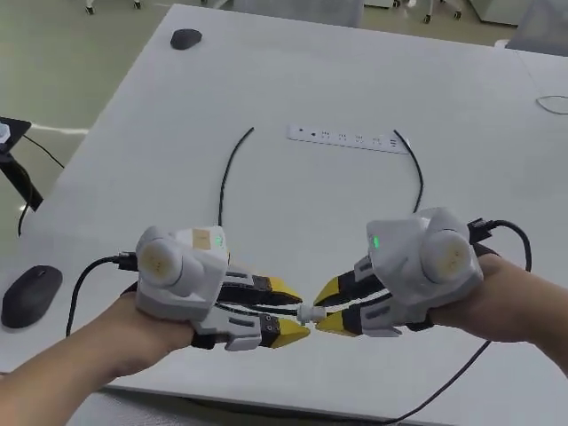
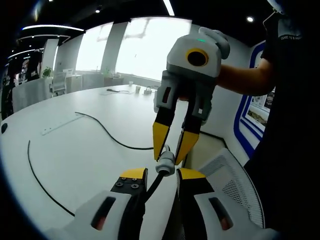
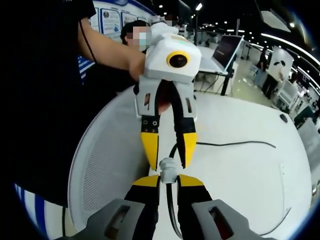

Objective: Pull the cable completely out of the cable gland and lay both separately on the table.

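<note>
The white cable gland (image 1: 307, 312) hangs just above the table's near edge, between the two grippers, which point tip to tip. My right gripper (image 3: 170, 181) is shut on the gland (image 3: 169, 170). A black cable (image 3: 173, 146) runs out of the gland into my left gripper (image 3: 169, 152), and a further stretch drops between my right jaws. In the left gripper view the cable (image 2: 152, 187) lies between the jaws of the left gripper (image 2: 162, 175), which is shut on it. It leads to the gland (image 2: 165, 162), where the right gripper (image 2: 172, 150) closes from above.
On the white table (image 1: 293, 204) lie a white power strip (image 1: 342, 138), a loose black cable (image 1: 226, 177) and another black cable (image 1: 415, 173). One mouse (image 1: 31, 293) sits at the near left edge and another mouse (image 1: 185, 38) at the far left. A mesh chair (image 3: 107, 165) stands below.
</note>
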`<action>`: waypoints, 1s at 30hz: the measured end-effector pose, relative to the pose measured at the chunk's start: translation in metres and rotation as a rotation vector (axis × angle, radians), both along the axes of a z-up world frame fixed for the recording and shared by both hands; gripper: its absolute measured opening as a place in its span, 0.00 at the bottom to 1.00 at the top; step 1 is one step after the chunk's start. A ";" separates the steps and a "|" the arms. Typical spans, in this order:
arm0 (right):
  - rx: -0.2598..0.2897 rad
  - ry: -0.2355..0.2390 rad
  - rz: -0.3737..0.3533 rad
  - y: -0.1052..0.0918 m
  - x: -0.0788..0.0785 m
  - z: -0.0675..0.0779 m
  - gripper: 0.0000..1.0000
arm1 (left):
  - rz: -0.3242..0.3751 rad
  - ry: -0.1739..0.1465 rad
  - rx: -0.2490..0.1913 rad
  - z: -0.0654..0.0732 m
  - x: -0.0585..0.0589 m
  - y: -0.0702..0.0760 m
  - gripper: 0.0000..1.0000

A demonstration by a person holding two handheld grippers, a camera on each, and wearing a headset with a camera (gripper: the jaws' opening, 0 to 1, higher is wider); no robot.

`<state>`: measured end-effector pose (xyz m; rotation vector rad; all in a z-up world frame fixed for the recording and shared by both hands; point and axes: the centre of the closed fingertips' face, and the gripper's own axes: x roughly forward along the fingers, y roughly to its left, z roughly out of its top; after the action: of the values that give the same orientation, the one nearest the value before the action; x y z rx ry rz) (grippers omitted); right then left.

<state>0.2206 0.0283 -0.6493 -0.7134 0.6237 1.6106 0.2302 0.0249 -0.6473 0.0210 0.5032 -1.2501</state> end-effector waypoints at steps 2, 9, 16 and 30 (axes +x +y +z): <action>0.001 -0.005 0.005 0.000 0.000 0.000 0.07 | -0.002 0.001 -0.003 0.000 0.000 0.000 0.21; 0.007 -0.022 0.032 0.001 -0.003 -0.003 0.07 | -0.016 -0.002 -0.014 0.000 -0.004 -0.002 0.18; 0.030 -0.033 0.028 0.000 -0.001 -0.004 0.07 | -0.010 -0.014 -0.016 0.000 -0.003 -0.003 0.16; 0.114 -0.004 -0.037 -0.001 0.000 -0.001 0.09 | -0.021 -0.016 0.022 0.002 -0.003 -0.004 0.15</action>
<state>0.2206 0.0276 -0.6502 -0.6179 0.5345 1.5967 0.2270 0.0214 -0.6453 0.0543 0.5042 -1.2637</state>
